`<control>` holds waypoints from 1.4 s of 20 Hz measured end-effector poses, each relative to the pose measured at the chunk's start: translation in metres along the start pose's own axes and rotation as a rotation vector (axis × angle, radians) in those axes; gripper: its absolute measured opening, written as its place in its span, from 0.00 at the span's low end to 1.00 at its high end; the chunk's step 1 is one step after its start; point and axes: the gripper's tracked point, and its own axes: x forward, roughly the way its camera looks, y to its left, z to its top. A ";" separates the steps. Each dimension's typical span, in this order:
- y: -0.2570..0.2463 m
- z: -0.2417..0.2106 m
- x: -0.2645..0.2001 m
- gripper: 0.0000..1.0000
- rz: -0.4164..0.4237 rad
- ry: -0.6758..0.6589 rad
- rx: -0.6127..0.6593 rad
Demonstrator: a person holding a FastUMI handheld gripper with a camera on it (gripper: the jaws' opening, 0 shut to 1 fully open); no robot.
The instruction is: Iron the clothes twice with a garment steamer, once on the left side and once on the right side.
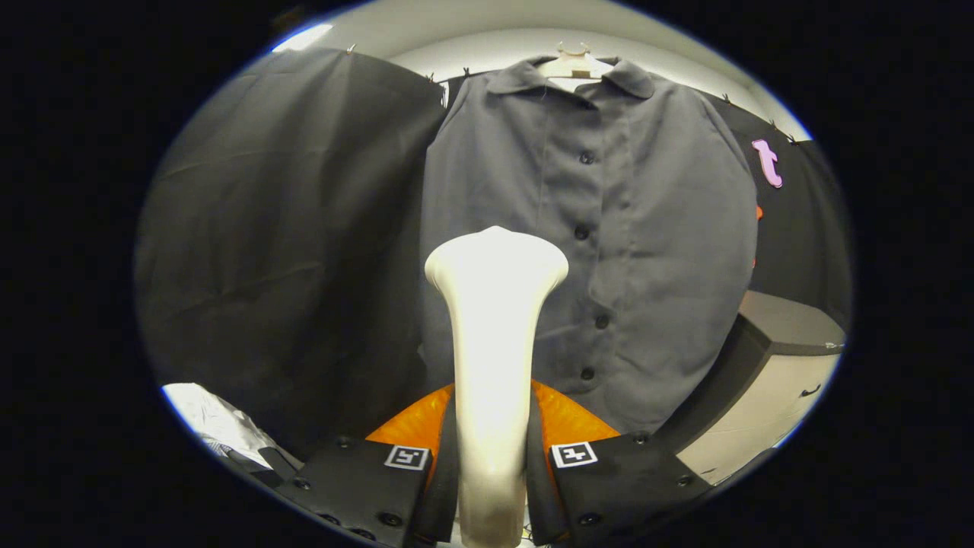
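Here the gripper (493,457) has both fingers closed tight on the handle of the white garment steamer (493,320), which stands upright between them with its wide head up. The grey shirt (631,228) hangs on a hanger (572,65) beyond the fingers, and the steamer head is in front of its left-of-buttons part; whether it touches the cloth I cannot tell. I judge that the ironing is at an early stage, and from this moment alone no pass can be counted as finished.
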 end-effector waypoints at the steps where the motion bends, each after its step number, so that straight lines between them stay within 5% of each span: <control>1: -0.009 0.013 -0.009 0.45 -0.014 -0.031 0.001; 7: -0.054 0.071 -0.064 0.44 -0.052 -0.165 0.023; 28: -0.157 0.094 -0.202 0.44 -0.169 -0.293 0.128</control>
